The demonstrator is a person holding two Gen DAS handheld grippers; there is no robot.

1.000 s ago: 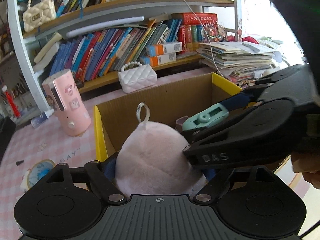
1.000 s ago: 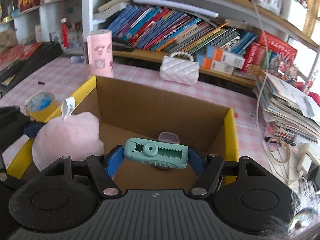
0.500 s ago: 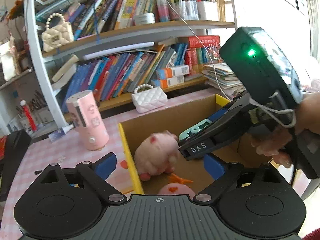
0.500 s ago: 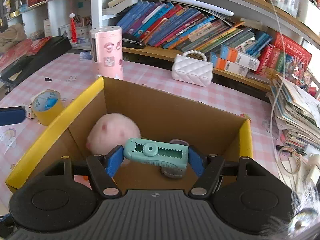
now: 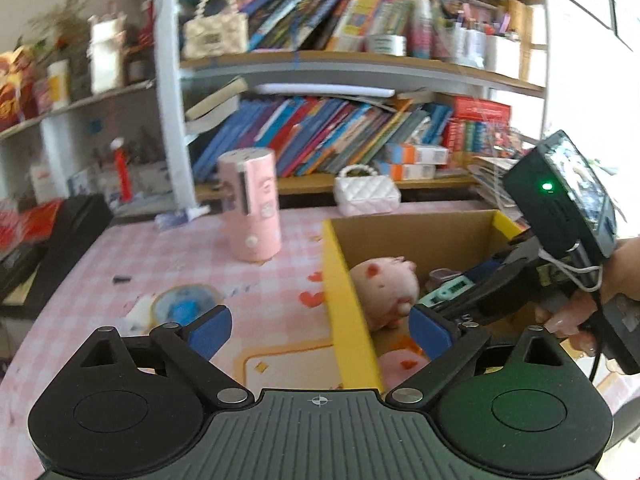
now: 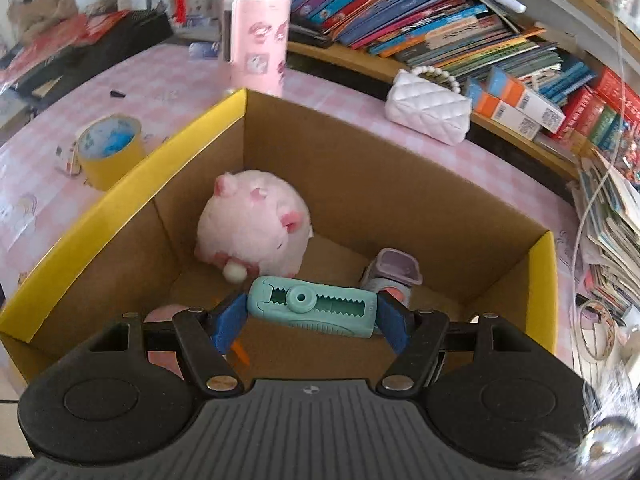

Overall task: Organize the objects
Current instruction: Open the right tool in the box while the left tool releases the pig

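Observation:
A cardboard box [image 6: 360, 168] with yellow flaps stands on the pink checked table. A pink plush pig [image 6: 256, 226] lies inside at its left; it also shows in the left wrist view [image 5: 384, 284]. My right gripper [image 6: 312, 320] is shut on a teal clip-like tool [image 6: 312, 306] and holds it over the box's front part. A small lilac container [image 6: 394, 274] sits behind it. My left gripper [image 5: 320, 330] is open and empty, above the box's left yellow flap [image 5: 348, 308].
A tape roll [image 6: 108, 148], a pink cylinder [image 6: 258, 40] and a white quilted purse [image 6: 428, 110] stand on the table around the box. Bookshelves [image 5: 340, 136] rise behind. A stack of papers [image 6: 612, 216] lies at the right. Another pink item [image 5: 400, 362] lies in the box's front.
My left gripper opened and let go of the plush pig, which dropped into the box, then drew back and left. My right gripper kept its hold and moved lower over the box.

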